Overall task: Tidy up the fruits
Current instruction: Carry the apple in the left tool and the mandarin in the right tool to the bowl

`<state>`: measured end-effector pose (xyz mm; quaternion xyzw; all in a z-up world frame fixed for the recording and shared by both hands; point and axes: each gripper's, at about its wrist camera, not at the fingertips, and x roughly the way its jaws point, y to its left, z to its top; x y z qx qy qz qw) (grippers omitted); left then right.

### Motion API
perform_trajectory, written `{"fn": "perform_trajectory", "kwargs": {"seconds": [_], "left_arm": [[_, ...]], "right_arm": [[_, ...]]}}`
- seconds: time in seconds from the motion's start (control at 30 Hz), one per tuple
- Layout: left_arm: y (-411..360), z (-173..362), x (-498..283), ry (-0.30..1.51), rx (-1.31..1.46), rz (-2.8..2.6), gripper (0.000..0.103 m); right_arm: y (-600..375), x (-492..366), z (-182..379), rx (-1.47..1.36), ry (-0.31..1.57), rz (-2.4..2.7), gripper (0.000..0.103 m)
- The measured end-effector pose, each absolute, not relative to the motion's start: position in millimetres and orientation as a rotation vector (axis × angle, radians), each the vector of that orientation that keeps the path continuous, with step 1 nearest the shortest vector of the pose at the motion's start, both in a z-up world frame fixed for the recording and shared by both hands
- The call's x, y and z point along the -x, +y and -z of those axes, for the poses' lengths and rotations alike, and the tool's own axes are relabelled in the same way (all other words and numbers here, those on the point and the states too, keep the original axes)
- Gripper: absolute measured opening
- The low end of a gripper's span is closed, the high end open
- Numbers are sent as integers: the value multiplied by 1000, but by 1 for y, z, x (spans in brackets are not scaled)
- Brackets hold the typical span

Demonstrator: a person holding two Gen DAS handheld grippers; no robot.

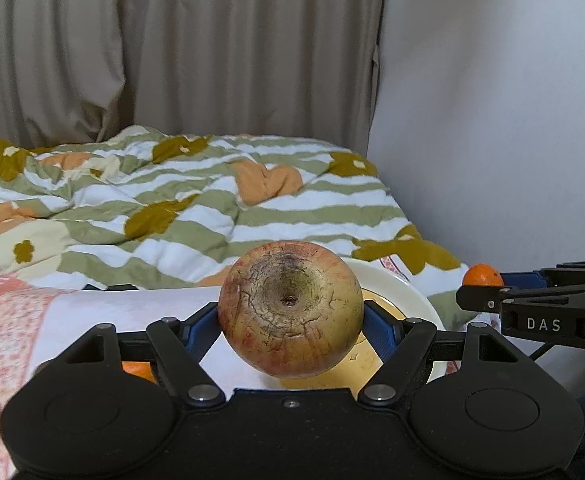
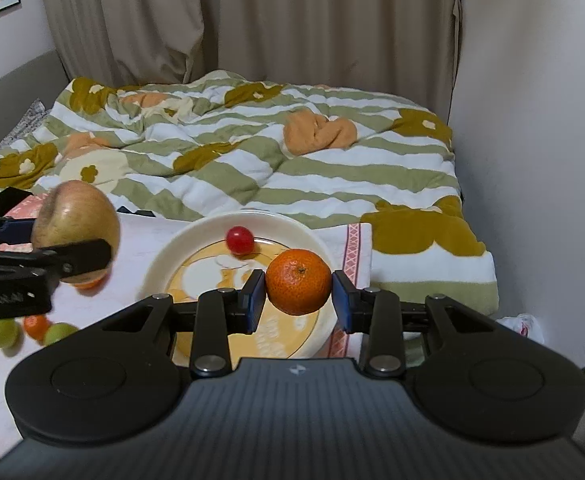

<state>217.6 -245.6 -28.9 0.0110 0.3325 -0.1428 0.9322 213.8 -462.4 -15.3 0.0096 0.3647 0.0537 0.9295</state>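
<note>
My left gripper is shut on a large yellow-red apple, its blue pads pressing both sides; the apple hangs above the near left part of a cream plate. In the right wrist view my right gripper is shut on a mandarin, held over the plate's right side. A small round red fruit lies on the plate's far part. The apple shows at the left of that view, just left of the plate.
Two green fruits and a small mandarin lie on the white cloth left of the plate. A bed with a striped quilt is behind it, with a wall on the right.
</note>
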Motion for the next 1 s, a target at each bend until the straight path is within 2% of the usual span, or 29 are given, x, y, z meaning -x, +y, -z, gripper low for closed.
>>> {"fn": "perform_trajectory", "kwargs": {"seconds": [0.47, 0.8, 0.83, 0.87, 0.9, 1.0], "left_arm": [[-288, 86, -273, 787, -200, 377, 79], [-301, 101, -284, 806, -262, 392, 80], [-302, 100, -283, 793, -270, 391, 87], [-301, 96, -280, 768, -274, 396, 100], [-300, 92, -278, 748, -271, 400, 103], [-294, 82, -275, 736, -248, 416, 103]], "right_arm": [[-478, -250, 50, -68, 822, -48, 51], [-481, -253, 56, -84, 839, -5, 51], [-482, -254, 55, -86, 837, -2, 51], [-482, -254, 54, -88, 836, 1, 51], [-483, -253, 53, -90, 835, 3, 51], [-485, -254, 49, -92, 827, 4, 51]]}}
